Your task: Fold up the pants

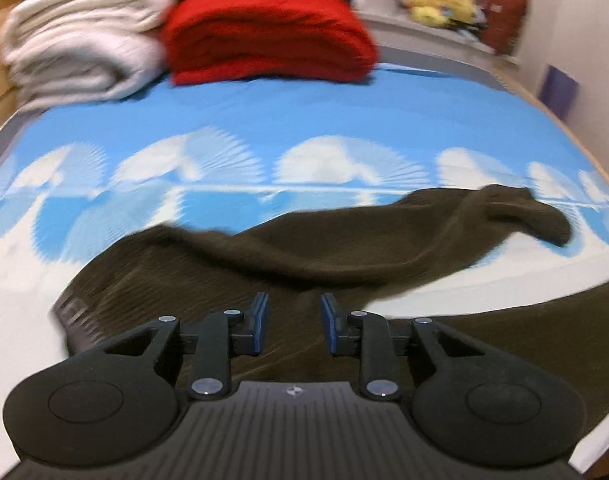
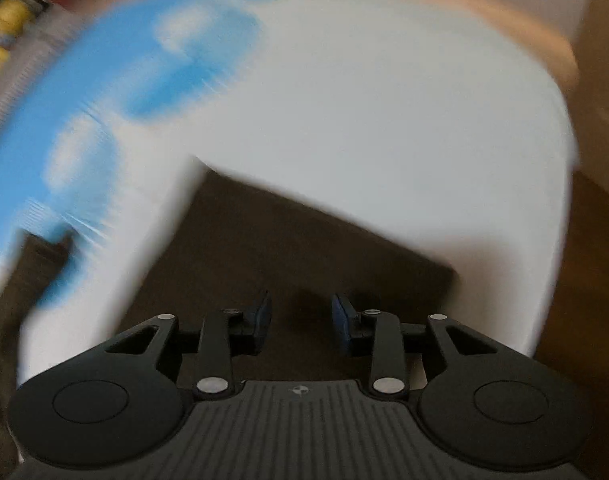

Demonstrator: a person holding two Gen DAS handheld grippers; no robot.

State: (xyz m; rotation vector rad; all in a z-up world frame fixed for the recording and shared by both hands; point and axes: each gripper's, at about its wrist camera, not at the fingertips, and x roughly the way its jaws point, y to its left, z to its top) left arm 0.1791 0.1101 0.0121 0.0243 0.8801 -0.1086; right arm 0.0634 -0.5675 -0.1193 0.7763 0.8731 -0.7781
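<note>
A: Here, how are the grippers standing?

B: The left gripper [image 1: 294,312] is hovering over the dark pants [image 1: 304,256] with jaws parted and nothing pinched between them. The right gripper [image 2: 301,312] is likewise gaping above a flat pant end [image 2: 288,240] near the bed's corner.

A: What is each view adding?

B: The left view is showing a red blanket [image 1: 264,36] and white blanket [image 1: 80,48] at the bed's [image 1: 344,120] far edge; the right is blurring. No writing is legible.
</note>
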